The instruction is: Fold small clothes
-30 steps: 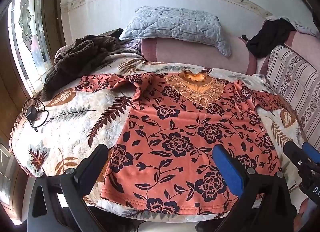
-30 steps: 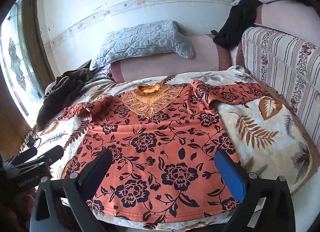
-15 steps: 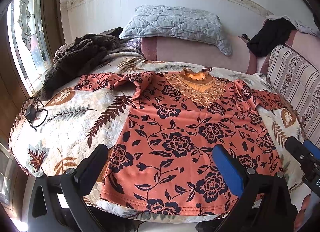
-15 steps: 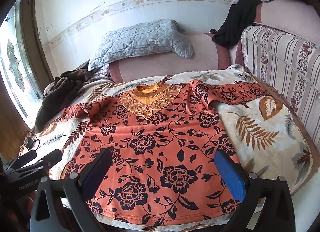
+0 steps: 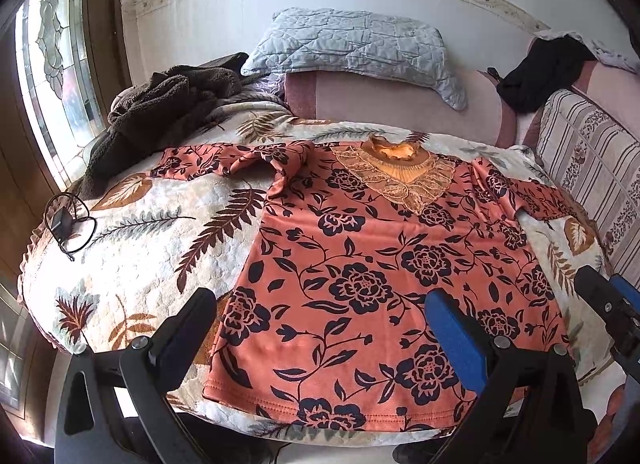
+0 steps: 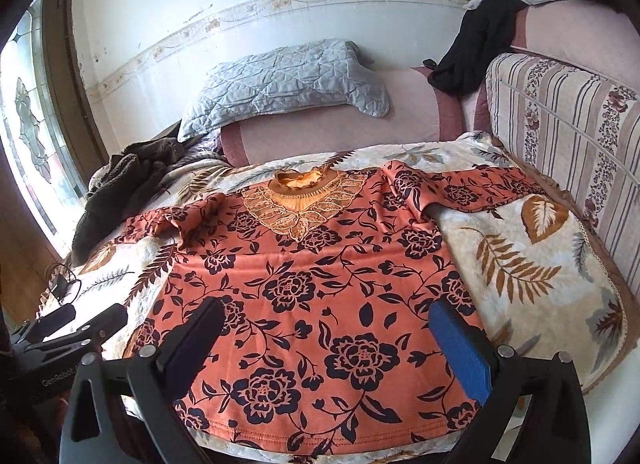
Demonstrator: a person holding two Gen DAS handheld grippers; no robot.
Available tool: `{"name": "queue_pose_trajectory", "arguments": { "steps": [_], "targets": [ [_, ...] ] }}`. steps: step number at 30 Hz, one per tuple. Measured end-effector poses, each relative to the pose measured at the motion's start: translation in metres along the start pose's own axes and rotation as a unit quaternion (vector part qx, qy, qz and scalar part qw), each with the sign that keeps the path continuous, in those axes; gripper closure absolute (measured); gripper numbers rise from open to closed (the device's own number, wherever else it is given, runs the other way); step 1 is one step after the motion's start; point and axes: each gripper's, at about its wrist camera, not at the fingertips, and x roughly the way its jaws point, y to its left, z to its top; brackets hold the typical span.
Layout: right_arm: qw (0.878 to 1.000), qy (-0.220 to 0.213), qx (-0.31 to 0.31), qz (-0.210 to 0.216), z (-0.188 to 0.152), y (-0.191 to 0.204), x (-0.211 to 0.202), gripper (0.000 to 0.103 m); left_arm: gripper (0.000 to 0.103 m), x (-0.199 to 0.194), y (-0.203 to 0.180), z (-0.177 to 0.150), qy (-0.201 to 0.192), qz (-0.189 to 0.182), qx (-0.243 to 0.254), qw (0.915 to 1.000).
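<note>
Orange floral top (image 5: 372, 264) lies below both gaping, empty claws.

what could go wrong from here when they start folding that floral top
The left sleeve is bunched and twisted near the shoulder, so folding it in as it lies would likely trap creases. The hem sits right at the front edge of the leaf-print blanket, so a tug towards the person could drag the floral top off. Both the left gripper and right gripper are open, holding nothing.
</note>
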Motion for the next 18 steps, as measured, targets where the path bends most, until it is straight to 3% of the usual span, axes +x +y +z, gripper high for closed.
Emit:
{"name": "queue_pose_trajectory", "arguments": {
  "steps": [4,18],
  "targets": [
    [1.000,-0.029,-0.008,-0.001,0.0007,0.0001,0.0010,0.000,0.000,0.0006,0.0002,0.0007,0.000,0.000,0.000,1.0000],
    [1.000,-0.019,-0.002,0.003,0.0034,-0.0036,0.0028,0.000,0.000,0.0046,-0.0003,-0.0005,0.001,0.002,0.002,1.0000]
  ]
}}
